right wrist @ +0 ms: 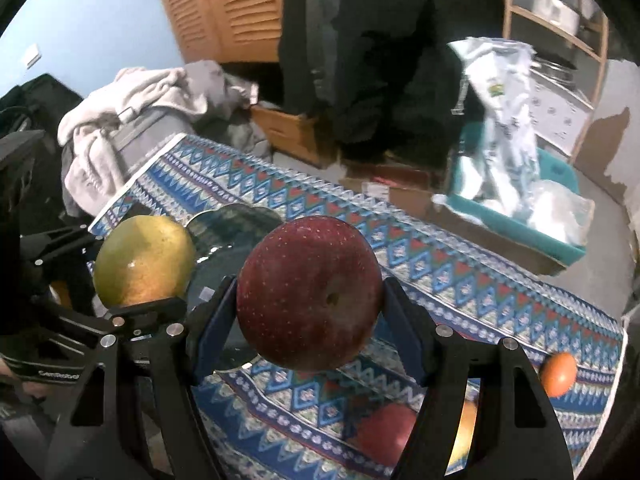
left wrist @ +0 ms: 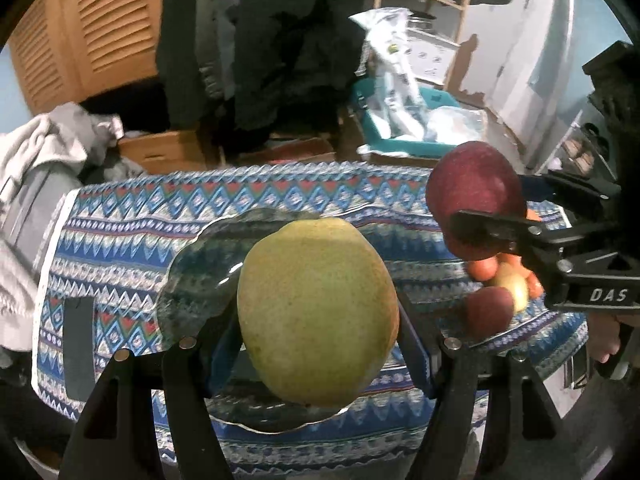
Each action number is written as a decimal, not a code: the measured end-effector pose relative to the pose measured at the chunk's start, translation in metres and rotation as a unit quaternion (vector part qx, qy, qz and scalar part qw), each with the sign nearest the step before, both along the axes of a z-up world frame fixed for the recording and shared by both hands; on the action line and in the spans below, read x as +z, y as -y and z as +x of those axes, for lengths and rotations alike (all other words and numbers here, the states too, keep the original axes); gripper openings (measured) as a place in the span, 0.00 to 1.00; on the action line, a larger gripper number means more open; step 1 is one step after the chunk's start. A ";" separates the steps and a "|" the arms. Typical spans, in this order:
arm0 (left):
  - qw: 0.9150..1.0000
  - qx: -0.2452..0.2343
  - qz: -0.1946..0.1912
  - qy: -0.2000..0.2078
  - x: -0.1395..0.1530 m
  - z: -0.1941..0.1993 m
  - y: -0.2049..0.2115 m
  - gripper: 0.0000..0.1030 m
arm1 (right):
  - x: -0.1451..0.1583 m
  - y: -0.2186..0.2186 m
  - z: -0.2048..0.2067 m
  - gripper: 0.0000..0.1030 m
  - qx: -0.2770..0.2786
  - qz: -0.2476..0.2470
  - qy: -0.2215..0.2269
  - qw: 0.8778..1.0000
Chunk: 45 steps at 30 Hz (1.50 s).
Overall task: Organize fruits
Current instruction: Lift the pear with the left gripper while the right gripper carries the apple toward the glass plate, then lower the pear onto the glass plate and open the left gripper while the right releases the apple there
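A big green-yellow mango (left wrist: 318, 312) is pinched between the two fingers of the left gripper (left wrist: 320, 344), up in the air over a dark glass plate (left wrist: 188, 280). Beside it, the right gripper (right wrist: 310, 300) pinches a red apple (right wrist: 310, 294). Under both lies a blue patterned cloth (left wrist: 120, 232). More fruits (left wrist: 496, 296) sit in a small pile on the cloth below the right gripper. An orange one (right wrist: 558, 374) lies to its right.
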<state>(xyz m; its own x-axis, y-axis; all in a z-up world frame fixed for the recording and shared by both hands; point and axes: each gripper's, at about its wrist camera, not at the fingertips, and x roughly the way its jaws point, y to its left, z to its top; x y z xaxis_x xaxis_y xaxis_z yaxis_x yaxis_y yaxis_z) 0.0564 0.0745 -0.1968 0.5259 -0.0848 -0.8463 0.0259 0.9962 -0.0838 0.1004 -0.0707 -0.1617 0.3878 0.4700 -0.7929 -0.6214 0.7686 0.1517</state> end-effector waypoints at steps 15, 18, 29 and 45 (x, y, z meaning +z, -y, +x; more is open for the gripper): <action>0.998 0.050 0.006 -0.049 -0.055 0.001 -0.056 0.70 | -0.048 -0.073 0.021 0.70 0.048 -0.012 -0.054 0.997; 0.997 0.053 0.004 -0.062 -0.068 0.003 -0.062 0.70 | -0.062 -0.082 0.026 0.70 0.050 -0.018 -0.072 0.996; 0.993 0.067 0.012 -0.094 -0.100 0.003 -0.078 0.70 | -0.104 -0.102 0.030 0.70 0.058 -0.055 -0.108 0.991; 0.987 0.070 0.008 -0.142 -0.132 0.008 -0.079 0.70 | -0.127 -0.103 0.032 0.70 0.057 -0.088 -0.120 0.987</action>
